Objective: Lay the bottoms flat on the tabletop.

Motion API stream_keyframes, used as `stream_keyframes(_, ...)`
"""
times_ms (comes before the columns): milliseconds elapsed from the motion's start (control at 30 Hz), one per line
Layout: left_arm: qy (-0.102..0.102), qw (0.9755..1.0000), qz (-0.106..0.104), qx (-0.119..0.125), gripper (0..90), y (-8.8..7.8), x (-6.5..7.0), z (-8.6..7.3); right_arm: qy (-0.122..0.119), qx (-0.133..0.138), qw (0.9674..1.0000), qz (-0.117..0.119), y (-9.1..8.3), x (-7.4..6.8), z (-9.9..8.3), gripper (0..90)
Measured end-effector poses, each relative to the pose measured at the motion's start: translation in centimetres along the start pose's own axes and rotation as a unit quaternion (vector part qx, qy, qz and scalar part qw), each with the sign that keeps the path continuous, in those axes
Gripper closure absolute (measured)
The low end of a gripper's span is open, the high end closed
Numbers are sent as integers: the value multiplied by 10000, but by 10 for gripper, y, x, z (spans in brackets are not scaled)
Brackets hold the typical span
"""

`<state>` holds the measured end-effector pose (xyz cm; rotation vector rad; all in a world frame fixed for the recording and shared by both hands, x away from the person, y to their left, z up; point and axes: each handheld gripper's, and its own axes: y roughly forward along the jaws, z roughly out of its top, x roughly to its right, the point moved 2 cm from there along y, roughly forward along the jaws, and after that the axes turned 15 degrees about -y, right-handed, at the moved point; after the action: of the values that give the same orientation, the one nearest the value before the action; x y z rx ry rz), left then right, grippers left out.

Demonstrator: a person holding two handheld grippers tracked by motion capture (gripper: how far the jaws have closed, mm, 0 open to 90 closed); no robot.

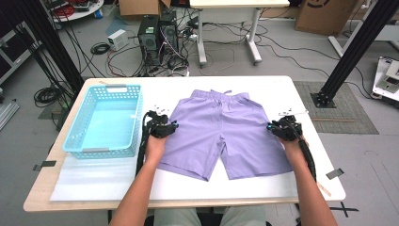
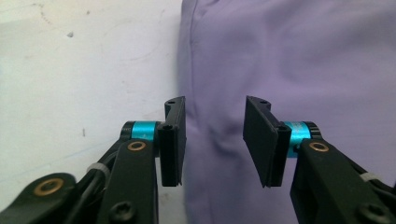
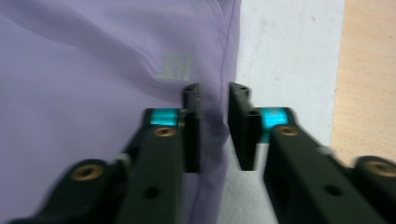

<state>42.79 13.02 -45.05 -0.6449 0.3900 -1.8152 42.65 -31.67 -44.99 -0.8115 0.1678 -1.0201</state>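
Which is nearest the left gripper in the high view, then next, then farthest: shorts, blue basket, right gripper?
From the left gripper:
1. Shorts: their left edge lies right at its jaws.
2. Blue basket: just to its left on the table.
3. Right gripper: across the shorts, at their right edge.

You get bright, even overhead light in the high view, with soft shadows close under the blue basket (image 1: pixel 104 120) and no glare on the white table (image 1: pixel 282 89) beside it. Your left gripper view is sharp. Your right gripper view is smeared, its black jaws and the purple shorts (image 3: pixel 93 70) both soft.
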Motion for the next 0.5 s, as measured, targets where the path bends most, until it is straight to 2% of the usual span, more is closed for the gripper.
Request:
stream_keyframes(100, 39, 9997, -202, 164, 521, -15, 5, -4, -21, 319, 9995, 43, -17, -9, 1, 626)
stream_keyframes(200, 1, 9986, -474, 231, 513, -30, 10, -14, 140, 650, 9976, 205, -30, -21, -3, 579)
stream_keyframes(267, 35, 9980, -593, 211, 507, -38, 15, -23, 133, 696, 9969, 346, -33, -35, -5, 569)
stream_keyframes(367, 52, 9971, -733, 207, 499, -49, 21, -37, -109, 649, 9966, 493, -37, -56, -6, 559)
stream_keyframes(500, 28, 9952, -950, 235, 478, -63, 32, -53, -251, 684, 9956, 584, -48, -74, -10, 538)
